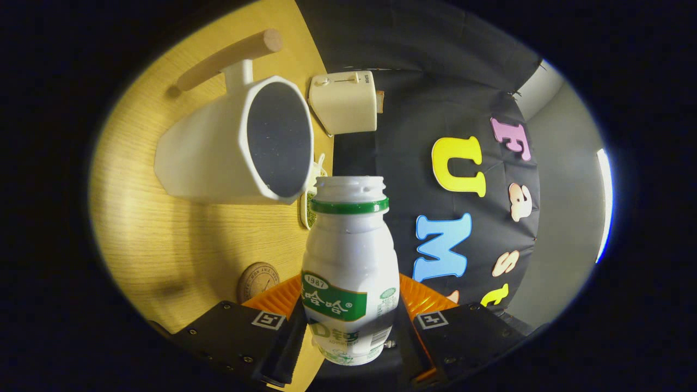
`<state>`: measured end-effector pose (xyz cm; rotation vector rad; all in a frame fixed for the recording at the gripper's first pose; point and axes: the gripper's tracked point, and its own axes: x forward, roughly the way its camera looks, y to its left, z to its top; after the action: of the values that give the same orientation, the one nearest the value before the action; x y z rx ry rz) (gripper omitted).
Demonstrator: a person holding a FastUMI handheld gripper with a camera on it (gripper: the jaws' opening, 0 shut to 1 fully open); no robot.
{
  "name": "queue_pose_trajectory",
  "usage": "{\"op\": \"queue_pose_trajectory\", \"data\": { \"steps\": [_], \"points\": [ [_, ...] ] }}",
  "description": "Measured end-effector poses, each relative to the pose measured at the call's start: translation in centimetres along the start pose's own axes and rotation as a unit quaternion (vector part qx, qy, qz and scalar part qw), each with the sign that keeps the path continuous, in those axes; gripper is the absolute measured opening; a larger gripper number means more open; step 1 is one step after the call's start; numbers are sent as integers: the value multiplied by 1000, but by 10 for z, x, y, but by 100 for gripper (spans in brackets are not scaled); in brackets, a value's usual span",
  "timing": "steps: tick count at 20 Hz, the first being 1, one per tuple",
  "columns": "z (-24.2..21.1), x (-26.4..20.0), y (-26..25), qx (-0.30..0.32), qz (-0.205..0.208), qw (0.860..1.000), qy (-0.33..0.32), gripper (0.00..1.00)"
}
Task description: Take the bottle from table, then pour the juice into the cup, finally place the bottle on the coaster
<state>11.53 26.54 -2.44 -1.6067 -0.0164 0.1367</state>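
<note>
White plastic bottle [348, 267], uncapped, with a green ring below its open mouth, sits between the fingers of the gripper [348, 332], and both fingers press against its lower body, so the jaws are closed on it at bottle width. Its long axis runs straight forward along the fingers, mouth pointing away from the gripper. The whole scene is rolled to one side: the wooden table [163, 228] stands as a wall beside the bottle, so the bottle appears tipped toward level, consistent with the pouring step. The white cup [228, 147] lies just ahead of the mouth and offset toward the table, its dark opening facing the bottle neck, the rim near the mouth but apart from it. No juice stream can be made out. The round coaster [257, 280] lies on the table close beside the fingers. A cream toaster [344, 102] stands beyond the cup.
</note>
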Motion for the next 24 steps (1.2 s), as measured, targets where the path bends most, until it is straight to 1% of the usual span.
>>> {"op": "queue_pose_trajectory", "data": {
  "steps": [6, 12, 24],
  "points": [
    [0, 2, -7, -31, -10, 999, 2, 73],
    [2, 2, -13, -74, -19, 997, 1, 73],
    [4, 0, -21, -95, -26, 995, 1, 73]
  ]
}}
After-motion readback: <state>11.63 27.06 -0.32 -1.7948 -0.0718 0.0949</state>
